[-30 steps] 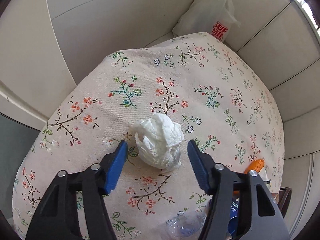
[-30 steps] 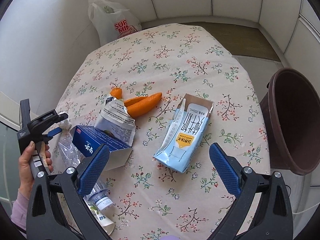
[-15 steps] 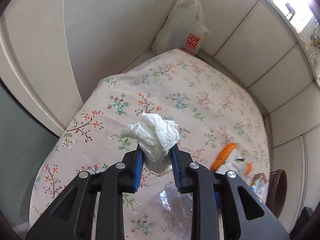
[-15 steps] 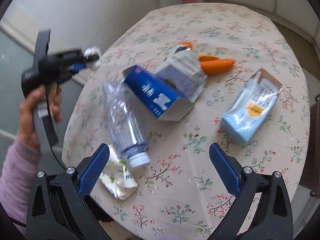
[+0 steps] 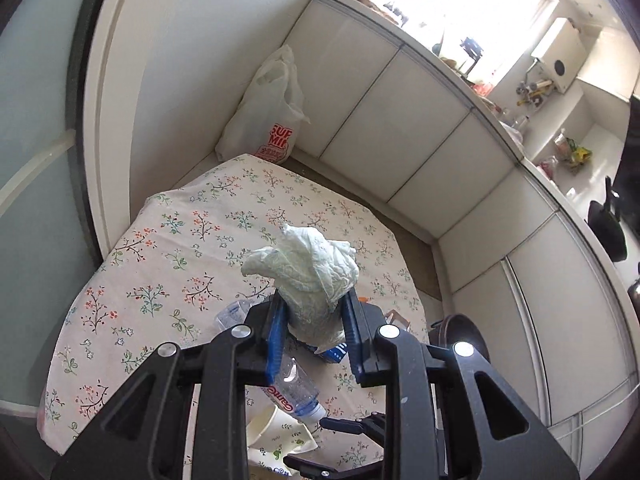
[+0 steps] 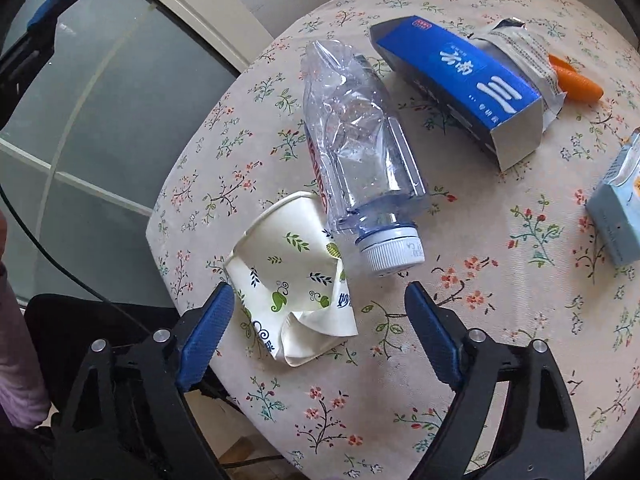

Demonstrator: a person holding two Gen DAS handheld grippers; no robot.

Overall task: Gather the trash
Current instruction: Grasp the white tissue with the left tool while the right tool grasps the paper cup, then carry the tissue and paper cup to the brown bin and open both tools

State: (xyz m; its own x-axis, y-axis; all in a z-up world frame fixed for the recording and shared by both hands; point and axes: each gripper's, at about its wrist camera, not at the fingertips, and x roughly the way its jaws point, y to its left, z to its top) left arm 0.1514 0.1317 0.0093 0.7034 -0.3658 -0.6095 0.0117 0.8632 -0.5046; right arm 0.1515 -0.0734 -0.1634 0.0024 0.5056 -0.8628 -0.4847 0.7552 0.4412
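My left gripper (image 5: 314,316) is shut on a crumpled white tissue (image 5: 308,272) and holds it high above the floral table (image 5: 168,248). My right gripper (image 6: 320,320) is open, low over the table's near edge. A crushed paper cup (image 6: 292,280) with green leaf print lies between its fingers. A crushed clear plastic bottle (image 6: 356,148) with a white cap lies just beyond. Further off lie a blue carton (image 6: 468,84), a silver wrapper (image 6: 524,56), an orange peel (image 6: 576,84) and a light-blue milk carton (image 6: 620,212).
A brown bin (image 5: 460,340) stands on the floor beside the table's right side. A white plastic bag (image 5: 268,116) leans in the corner behind the table. White cabinet panels (image 5: 420,132) run along the far side. A glass door (image 6: 92,112) is at left.
My left gripper closed on the tissue and lifted it high off the table. My right gripper swung left and down from the milk carton to over the paper cup and bottle.
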